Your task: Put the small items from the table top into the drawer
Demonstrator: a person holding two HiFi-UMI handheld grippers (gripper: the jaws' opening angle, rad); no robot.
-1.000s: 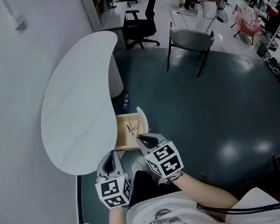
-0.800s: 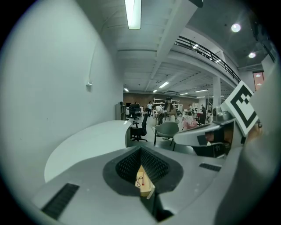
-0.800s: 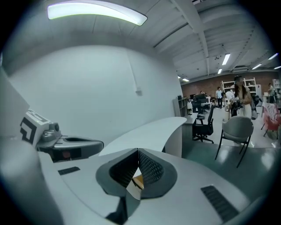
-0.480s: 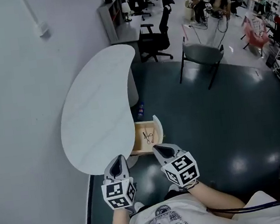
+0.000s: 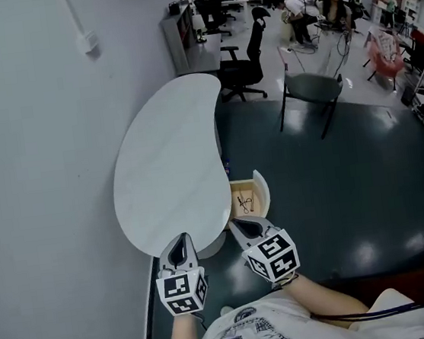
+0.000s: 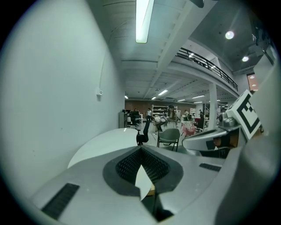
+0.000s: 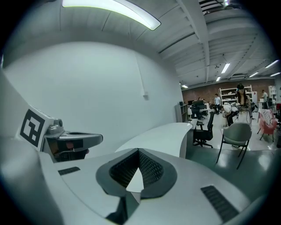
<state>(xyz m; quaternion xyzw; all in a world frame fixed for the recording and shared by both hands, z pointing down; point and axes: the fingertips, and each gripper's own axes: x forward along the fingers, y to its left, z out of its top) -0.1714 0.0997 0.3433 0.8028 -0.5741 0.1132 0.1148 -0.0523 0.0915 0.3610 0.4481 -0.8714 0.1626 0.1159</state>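
The white kidney-shaped table (image 5: 169, 162) stands against the left wall, and I see no small items on its top. Under its near right edge a wooden drawer (image 5: 238, 214) stands pulled out, with a thin wire-like item (image 5: 244, 201) lying inside. My left gripper (image 5: 179, 242) is shut and empty, its tip over the table's near edge. My right gripper (image 5: 235, 223) is also shut and empty, just short of the drawer's near end. From the left gripper (image 6: 141, 147) view the table (image 6: 105, 143) lies ahead; the right gripper (image 7: 138, 150) view shows the table (image 7: 162, 134) too.
A black office chair (image 5: 243, 61) and a grey chair (image 5: 311, 90) stand beyond the table on the dark floor (image 5: 351, 178). The pale wall (image 5: 38, 186) runs along the left. People and shelves fill the far back of the room.
Both grippers have drawn back toward me. The right gripper's tip was over the drawer's near part and now sits short of it. Table and drawer appear farther away.
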